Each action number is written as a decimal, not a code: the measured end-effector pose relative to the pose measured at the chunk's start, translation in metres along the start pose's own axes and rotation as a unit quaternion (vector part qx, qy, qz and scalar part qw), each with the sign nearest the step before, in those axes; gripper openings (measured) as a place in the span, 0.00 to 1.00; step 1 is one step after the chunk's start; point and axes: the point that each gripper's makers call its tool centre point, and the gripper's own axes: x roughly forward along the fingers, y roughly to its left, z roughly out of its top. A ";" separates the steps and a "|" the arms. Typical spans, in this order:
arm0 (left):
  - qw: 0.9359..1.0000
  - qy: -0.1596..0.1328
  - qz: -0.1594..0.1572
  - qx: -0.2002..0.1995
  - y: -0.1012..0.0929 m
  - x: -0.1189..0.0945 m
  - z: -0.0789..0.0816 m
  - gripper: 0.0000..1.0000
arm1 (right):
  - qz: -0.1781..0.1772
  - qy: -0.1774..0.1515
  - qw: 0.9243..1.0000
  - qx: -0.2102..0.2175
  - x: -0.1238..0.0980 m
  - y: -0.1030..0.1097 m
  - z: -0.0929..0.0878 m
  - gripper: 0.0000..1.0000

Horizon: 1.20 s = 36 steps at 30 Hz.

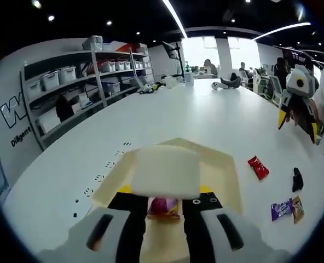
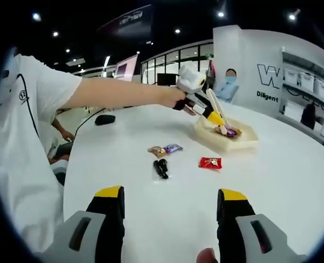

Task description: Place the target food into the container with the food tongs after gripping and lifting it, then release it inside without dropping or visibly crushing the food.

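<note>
The wrapped purple candy lies inside the beige tray, pinched by the white tongs that my left claw clamps. My right claw hangs open above the white table. Red wrapper, purple and orange wrappers, and a black object lie mid-table. Shelving with bins lines the wall.
</note>
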 end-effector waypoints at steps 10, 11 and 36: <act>1.000 -0.016 0.004 0.006 -0.006 -0.017 0.012 0.22 | 0.002 0.002 1.000 -0.007 0.002 0.003 0.005 0.66; 1.000 -0.018 0.004 0.006 -0.007 -0.019 0.014 0.22 | 0.003 0.003 1.000 -0.008 0.003 0.003 0.005 0.66; 0.998 -0.070 -0.002 0.003 -0.066 -0.091 0.033 0.20 | 0.020 0.009 0.999 -0.035 0.018 0.019 0.023 0.66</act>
